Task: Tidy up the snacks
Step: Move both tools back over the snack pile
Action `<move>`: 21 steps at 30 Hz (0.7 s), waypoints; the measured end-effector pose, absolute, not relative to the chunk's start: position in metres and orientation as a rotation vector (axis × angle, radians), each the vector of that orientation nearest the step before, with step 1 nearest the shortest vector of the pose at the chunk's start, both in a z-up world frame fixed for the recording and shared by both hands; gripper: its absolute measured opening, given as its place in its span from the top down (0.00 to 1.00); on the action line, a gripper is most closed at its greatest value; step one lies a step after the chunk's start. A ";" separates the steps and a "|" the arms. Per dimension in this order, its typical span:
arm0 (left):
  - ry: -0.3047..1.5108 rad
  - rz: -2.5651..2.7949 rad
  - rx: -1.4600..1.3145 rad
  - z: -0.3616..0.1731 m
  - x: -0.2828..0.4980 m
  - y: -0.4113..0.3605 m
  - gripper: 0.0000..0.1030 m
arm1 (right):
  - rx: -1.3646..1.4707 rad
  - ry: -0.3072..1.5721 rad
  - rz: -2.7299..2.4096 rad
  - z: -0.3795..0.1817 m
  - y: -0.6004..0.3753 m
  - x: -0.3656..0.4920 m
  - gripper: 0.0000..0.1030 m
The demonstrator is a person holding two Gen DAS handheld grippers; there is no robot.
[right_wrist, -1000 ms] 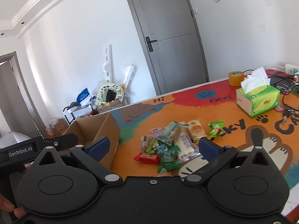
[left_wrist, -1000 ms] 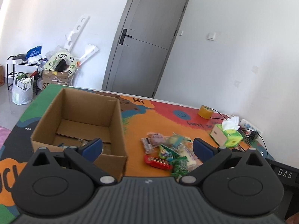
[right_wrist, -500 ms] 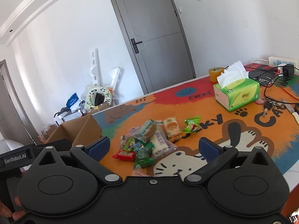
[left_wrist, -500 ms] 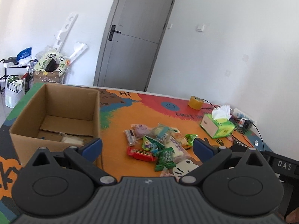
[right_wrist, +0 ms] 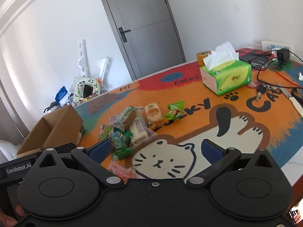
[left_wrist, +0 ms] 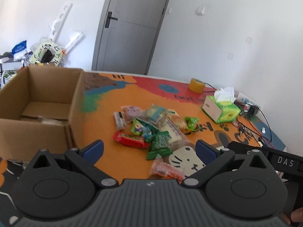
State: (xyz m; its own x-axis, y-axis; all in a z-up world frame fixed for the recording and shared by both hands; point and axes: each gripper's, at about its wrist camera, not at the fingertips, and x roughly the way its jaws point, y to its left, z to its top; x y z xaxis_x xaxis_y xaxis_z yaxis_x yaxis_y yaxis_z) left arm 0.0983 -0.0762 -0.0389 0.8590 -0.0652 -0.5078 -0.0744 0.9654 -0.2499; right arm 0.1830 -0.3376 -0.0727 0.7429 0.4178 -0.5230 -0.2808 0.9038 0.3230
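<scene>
We see an open cardboard box [left_wrist: 37, 102] at the table's [left_wrist: 113, 98] left end, and beside it, mid-table, a heap of snack packets [left_wrist: 153, 124]. Our left gripper [left_wrist: 149, 147] and right gripper [right_wrist: 155, 147] hover above, both released and empty.

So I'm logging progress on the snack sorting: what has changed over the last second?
Both grippers, left and right, swung right across the table, from the cardboard box to the snack pile. Nothing was grasped or released. Fingers stayed open; snacks, box and tissue box haven't moved.

Heap of wrapped snacks [left_wrist: 151, 128] beside open cardboard box [left_wrist: 37, 109].
</scene>
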 end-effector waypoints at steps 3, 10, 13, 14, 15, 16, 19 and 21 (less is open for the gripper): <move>0.568 -0.005 -0.315 -0.048 0.105 -0.076 0.01 | 0.236 0.640 0.387 -0.078 -0.340 0.186 0.00; 0.627 0.012 -0.356 -0.064 0.118 -0.080 0.03 | 0.248 0.675 0.391 -0.092 -0.345 0.194 0.00; 0.631 0.013 -0.358 -0.069 0.123 -0.084 0.04 | 0.251 0.694 0.389 -0.098 -0.346 0.196 0.00; 0.633 0.016 -0.352 -0.071 0.125 -0.086 0.06 | 0.254 0.698 0.390 -0.100 -0.347 0.197 0.00; 0.638 0.019 -0.347 -0.072 0.127 -0.089 0.06 | 0.257 0.701 0.393 -0.102 -0.348 0.197 0.00; 0.642 0.021 -0.345 -0.074 0.129 -0.090 0.07 | 0.261 0.704 0.395 -0.103 -0.348 0.198 0.00; 0.656 0.028 -0.334 -0.079 0.136 -0.098 0.09 | 0.263 0.712 0.394 -0.107 -0.350 0.200 0.00; 0.660 0.040 -0.319 -0.083 0.139 -0.102 0.10 | 0.267 0.716 0.391 -0.109 -0.352 0.201 0.00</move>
State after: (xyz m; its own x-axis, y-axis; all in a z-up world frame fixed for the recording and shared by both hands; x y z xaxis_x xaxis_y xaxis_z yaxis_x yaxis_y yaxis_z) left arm 0.1393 -0.1024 -0.0827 0.7909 -0.0644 -0.6085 -0.1367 0.9507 -0.2784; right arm 0.2006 -0.3525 -0.1093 0.6870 0.4351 -0.5821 -0.2551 0.8944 0.3675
